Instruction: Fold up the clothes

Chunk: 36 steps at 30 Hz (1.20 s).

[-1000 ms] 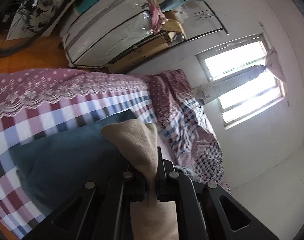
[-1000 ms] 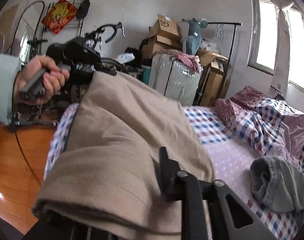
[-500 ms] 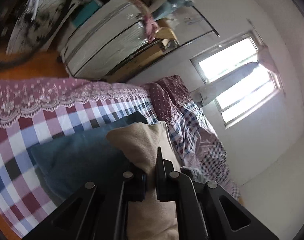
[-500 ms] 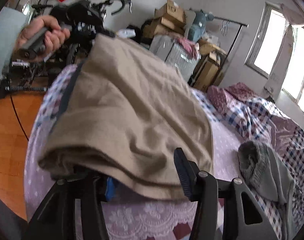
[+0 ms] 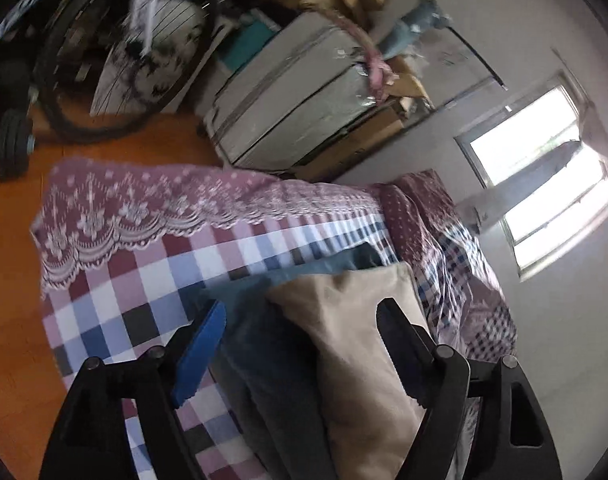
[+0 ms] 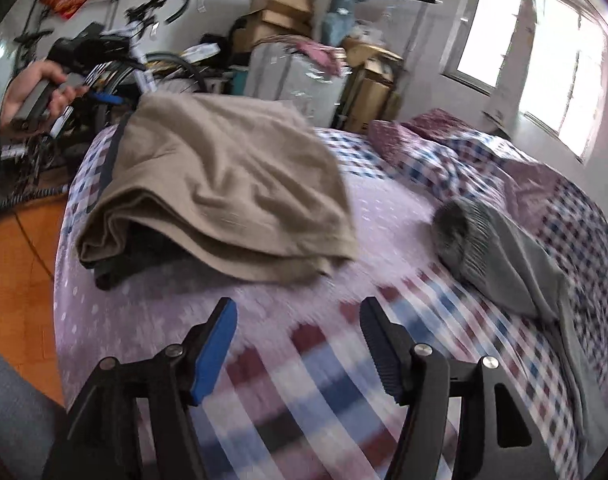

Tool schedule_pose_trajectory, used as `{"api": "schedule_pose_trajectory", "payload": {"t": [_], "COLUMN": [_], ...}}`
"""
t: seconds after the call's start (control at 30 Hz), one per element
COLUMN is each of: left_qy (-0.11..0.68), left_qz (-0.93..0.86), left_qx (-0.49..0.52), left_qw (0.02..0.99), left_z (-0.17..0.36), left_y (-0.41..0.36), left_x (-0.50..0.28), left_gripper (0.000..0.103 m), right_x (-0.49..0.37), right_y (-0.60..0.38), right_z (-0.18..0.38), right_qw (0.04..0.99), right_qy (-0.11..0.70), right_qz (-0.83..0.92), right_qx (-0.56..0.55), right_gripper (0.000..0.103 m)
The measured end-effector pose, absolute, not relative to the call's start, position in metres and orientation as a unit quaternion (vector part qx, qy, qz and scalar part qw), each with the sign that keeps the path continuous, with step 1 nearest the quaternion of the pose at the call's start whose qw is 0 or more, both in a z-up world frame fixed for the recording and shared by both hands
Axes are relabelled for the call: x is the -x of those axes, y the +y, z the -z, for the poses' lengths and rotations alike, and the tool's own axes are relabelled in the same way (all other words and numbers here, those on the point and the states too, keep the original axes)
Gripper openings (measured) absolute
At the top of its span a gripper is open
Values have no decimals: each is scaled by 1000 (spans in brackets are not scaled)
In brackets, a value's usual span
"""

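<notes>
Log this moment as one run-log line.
step: release | left gripper: opening, over tan garment | right gripper: opening, nothing between | tan garment: folded on bed

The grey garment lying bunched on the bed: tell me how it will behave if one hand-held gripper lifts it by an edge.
The grey garment will probably hang limp and unfold, since it lies crumpled in soft folds on the bed. Its ribbed end looks thick, so that part may droop lower. It seems light and unlikely to slip from padded fingers.
</notes>
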<state>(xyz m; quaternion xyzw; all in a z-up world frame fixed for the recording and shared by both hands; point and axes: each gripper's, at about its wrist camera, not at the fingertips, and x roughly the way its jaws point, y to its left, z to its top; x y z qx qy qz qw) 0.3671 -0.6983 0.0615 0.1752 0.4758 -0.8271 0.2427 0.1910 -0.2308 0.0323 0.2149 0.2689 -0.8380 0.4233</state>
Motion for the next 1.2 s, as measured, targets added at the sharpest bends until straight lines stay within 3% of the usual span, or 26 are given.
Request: {"api": "schedule_pose_trajectory", "payload": {"t": [0.27, 0.5, 0.7, 0.97, 1.2], "left_qy": [361, 305, 277, 196, 166], "left_qz": [897, 934, 948, 965, 953], "left_qx": [-156, -145, -151, -162, -212], "left_qw": [202, 117, 36, -63, -139], "left_z": [-148, -218, -260, -283, -251], "left_y": [-610, -513, -415, -258, -134], "left_x": [-349, -302, -259, -198, -140], "left_gripper": [87, 101, 102, 102, 102], "right_x": [-194, -196, -193, -178, -155], "right_y": [-134, -47, 31, 129, 181], "right_z": [-93, -144, -166, -188, -185], "right_qw": [379, 341, 300, 248, 215], "right_qy": [174, 91, 44, -42, -69], "right_qz": [888, 921, 940, 958, 966], "right_qx": [-191, -166, -158, -140, -124], "right_gripper": [74, 82, 86, 93, 99]}}
